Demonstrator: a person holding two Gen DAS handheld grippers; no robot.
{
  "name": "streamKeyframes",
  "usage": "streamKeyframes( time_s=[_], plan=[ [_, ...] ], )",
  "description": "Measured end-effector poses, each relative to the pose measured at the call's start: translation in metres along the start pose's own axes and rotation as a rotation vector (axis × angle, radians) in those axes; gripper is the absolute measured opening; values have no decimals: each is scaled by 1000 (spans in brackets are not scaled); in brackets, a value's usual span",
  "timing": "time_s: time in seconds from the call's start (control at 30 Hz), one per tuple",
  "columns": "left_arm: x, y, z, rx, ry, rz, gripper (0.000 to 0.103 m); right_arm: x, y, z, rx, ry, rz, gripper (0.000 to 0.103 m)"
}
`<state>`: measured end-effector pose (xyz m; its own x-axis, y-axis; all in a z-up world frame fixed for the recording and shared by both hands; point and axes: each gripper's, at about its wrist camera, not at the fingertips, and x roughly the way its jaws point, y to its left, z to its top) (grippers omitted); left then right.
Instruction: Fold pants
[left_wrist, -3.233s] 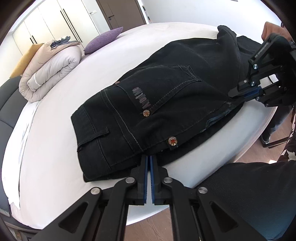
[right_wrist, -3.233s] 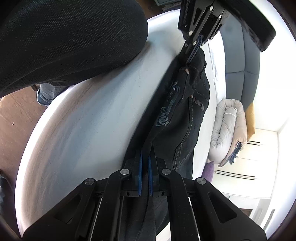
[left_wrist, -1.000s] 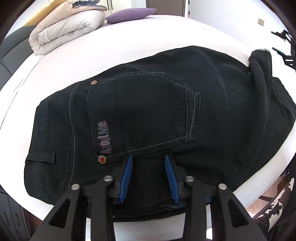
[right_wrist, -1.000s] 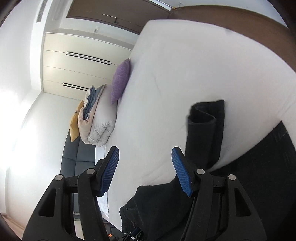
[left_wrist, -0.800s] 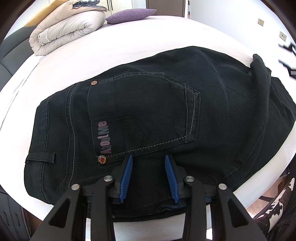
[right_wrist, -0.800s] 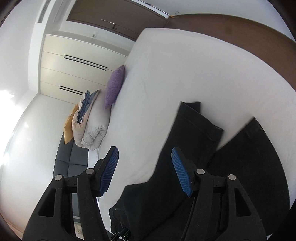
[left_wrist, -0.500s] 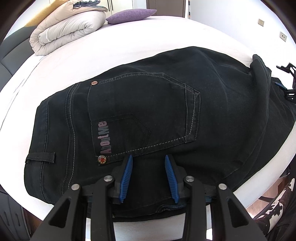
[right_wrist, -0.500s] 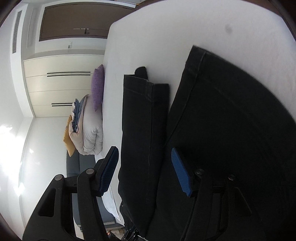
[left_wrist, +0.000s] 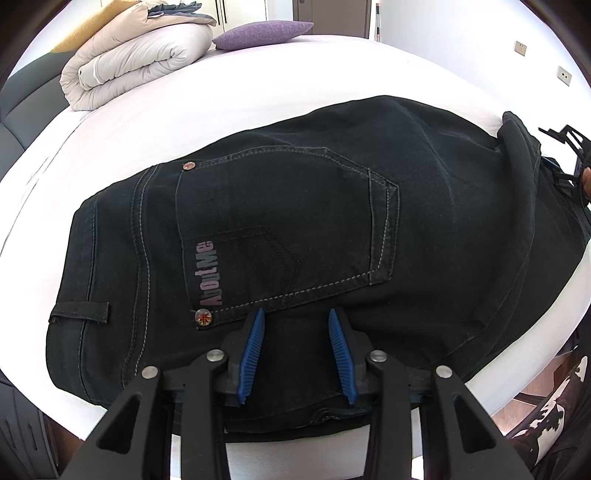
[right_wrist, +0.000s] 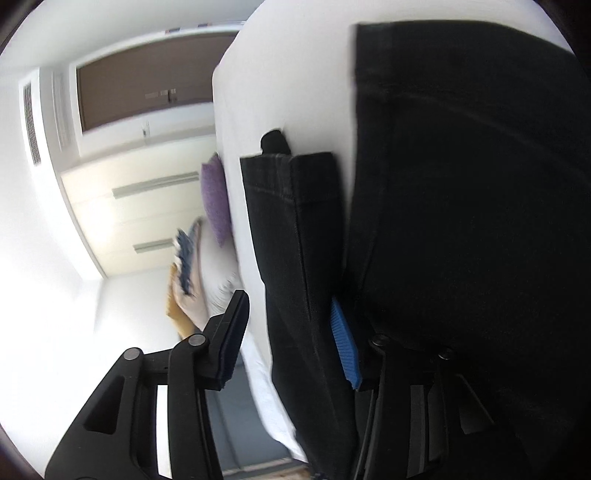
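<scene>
black jeans (left_wrist: 295, 221) lie folded on the white bed (left_wrist: 258, 81); left gripper (left_wrist: 295, 314) gapes empty over them, right gripper (right_wrist: 288, 310) wide open straddling the leg hem (right_wrist: 295, 229).

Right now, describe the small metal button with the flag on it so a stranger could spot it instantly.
Start at the white bed and the folded black denim jeans lying on it. Find the back pocket printed "AboutMe". The flag rivet sits at that pocket's near corner, just below the lettering; the other rivet, at the far corner, looks plain copper.
</scene>
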<state>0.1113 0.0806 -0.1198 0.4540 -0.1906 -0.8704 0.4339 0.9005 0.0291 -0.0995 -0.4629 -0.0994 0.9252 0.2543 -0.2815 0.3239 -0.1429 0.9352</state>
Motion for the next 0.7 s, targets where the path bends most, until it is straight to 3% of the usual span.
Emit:
streamKeyframes(
  time_s=[0.1,0.3,0.4,0.57,0.7],
  plan=[
    [0,-1,0,-1,-2,1,39,-9,-3,-5,6,-62,46,42],
    [0,-3,0,0,-2,5,39,3,4,-10,-33,-45,29,42],
    [0,-3,-1,1,-4,5,39,-2,7,-11,-35,-82,47,42],
    [0,-5,0,5,-4,5,39,-7,9,3,-94,-109,-74,43],
    [0,-5,0,1,-7,5,39,16,21,19,-105,-34,-151,44]
  ],
)
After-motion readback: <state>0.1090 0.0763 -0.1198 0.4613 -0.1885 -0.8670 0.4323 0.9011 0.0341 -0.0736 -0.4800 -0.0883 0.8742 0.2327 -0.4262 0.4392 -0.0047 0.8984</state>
